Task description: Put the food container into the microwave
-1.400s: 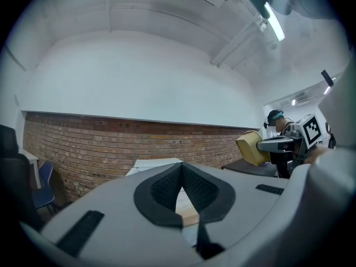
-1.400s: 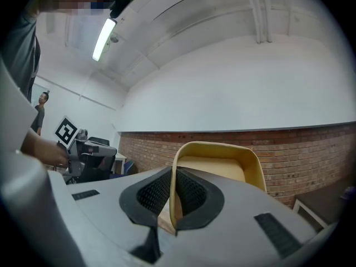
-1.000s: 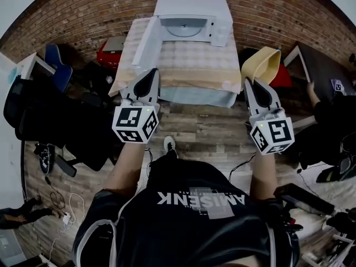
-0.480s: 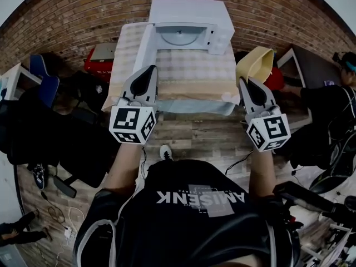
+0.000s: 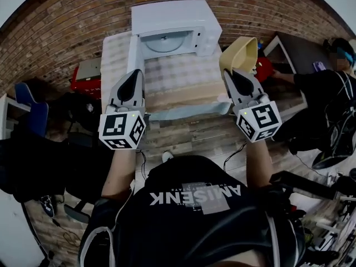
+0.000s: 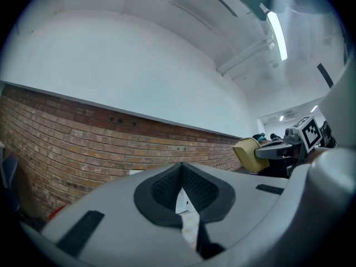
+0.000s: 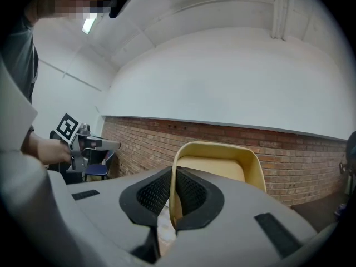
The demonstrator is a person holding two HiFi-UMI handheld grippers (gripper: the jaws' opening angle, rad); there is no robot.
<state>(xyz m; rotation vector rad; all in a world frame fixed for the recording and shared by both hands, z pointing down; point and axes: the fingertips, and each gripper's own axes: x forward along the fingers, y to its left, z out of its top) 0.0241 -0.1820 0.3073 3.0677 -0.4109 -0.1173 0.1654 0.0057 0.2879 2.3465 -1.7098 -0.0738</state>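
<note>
The white microwave [image 5: 175, 16] stands at the back of a cloth-covered table [image 5: 183, 85], its door [image 5: 133, 44] swung open to the left and the turntable [image 5: 164, 40] showing. The yellow food container [image 5: 240, 53] hangs in the air off the table's right corner, tilted, with my right gripper [image 5: 233, 74] shut on its wall. In the right gripper view the container's wall [image 7: 219, 168] sits between the pads of that gripper [image 7: 173, 174]. My left gripper [image 5: 132, 77] hovers over the table's left front edge, shut and holding nothing [image 6: 182, 171].
A brick wall runs behind the table. A red box [image 5: 83, 78] lies on the floor at the left, near a blue chair [image 5: 25, 96]. A person in dark clothes [image 5: 325, 102] is at a desk [image 5: 295, 49] on the right. Wooden floor lies below the table's front edge.
The microwave and table have slid left and closer in the head view. Both grippers have moved forward toward the table, the right one still holding the container.
</note>
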